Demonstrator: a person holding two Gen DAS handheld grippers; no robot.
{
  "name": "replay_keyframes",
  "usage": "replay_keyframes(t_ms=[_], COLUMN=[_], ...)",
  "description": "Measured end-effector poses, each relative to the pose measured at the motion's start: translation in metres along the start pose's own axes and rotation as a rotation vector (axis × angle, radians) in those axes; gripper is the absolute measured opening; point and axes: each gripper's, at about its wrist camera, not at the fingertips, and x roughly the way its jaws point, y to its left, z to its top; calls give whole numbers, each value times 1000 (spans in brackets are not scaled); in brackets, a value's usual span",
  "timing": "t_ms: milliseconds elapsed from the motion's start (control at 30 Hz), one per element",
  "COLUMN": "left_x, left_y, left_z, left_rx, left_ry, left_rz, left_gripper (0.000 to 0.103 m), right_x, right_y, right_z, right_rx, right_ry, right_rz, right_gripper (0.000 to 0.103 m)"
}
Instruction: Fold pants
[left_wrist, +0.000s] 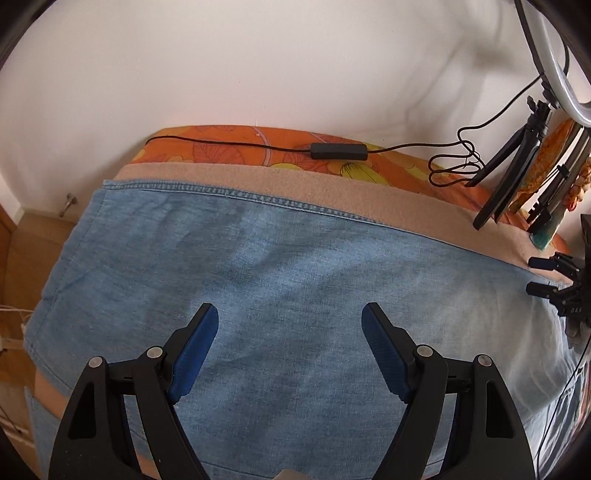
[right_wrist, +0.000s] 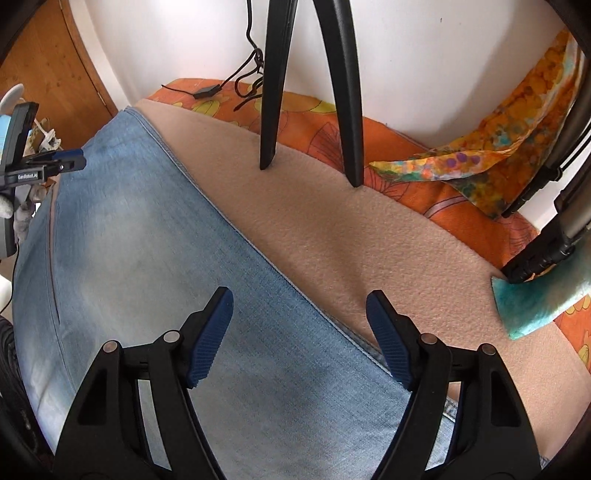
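Light blue denim pants (left_wrist: 280, 273) lie flat on a beige blanket (left_wrist: 325, 188), the stitched far edge running along it. My left gripper (left_wrist: 290, 314) is open and empty, just above the middle of the denim. My right gripper (right_wrist: 300, 301) is open and empty, straddling the pants' (right_wrist: 155, 236) far edge where it meets the beige blanket (right_wrist: 354, 236). The right gripper also shows at the right edge of the left wrist view (left_wrist: 543, 275). The left gripper shows at the left edge of the right wrist view (right_wrist: 70, 162).
An orange floral sheet (left_wrist: 236, 147) lies beyond the blanket against a white wall. A black cable with an inline box (left_wrist: 338, 151) runs across it. Black tripod legs (right_wrist: 310, 88) stand on the blanket. A colourful scarf (right_wrist: 480, 158) and a teal cloth (right_wrist: 535, 302) lie at right.
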Motion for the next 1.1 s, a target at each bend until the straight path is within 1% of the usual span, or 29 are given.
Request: replay_keyframes(t_ms=[133,167,200,233,267,300,333,400,467,533,633,700,800,867,967,1100], left_x=[13,15,17,19,20,21,22,23,22,18,14,13,15,19,28,43], left_y=[5,6,6,6,7,8,9,12,18,24,31,32,31,30,28,25], left_z=[1,1,1,0,0,-1,0,2,7,15,31,41,55,61,66,69], left_rx=[-48,-52,-57,-63,-71,-80,-89,-110,-145,-189,-240,-258,-276,-286,-292,-280], left_ry=[13,15,17,19,22,24,27,32,31,15,-11,-20,-22,-3,44,93], left_rz=[-32,-32,-33,-35,-36,-37,-38,-43,-55,-65,-85,-98,-88,-92,-74,-10], left_gripper=[79,79,79,79,79,79,79,79,79,79,81,81,81,81,81,81], right_x=[4,2,2,2,2,1,2,0,-1,-12,-37,-57,-78,-85,-93,-98], right_y=[2,2,3,3,5,8,13,22,31,39,61,76,104,120,140,162], right_z=[-3,-4,-5,-6,-6,-7,-6,-8,-7,-7,-9,-16,-30,-41,-56,-74], right_rx=[-35,-37,-40,-43,-45,-47,-58,-83,-99,-91,-125,-145,-194,-211,-245,-286], right_ry=[1,1,3,5,7,11,16,23,25,1,-60,-99,-134,-136,-125,-118], right_rz=[-21,-26,-38,-42,-33,-33,-46,-69,-126,-148,-189,-209,-232,-205,-189,-172], right_gripper=[77,72,63,57,45,38,35,15,10,9,7,7,7,6,6,6])
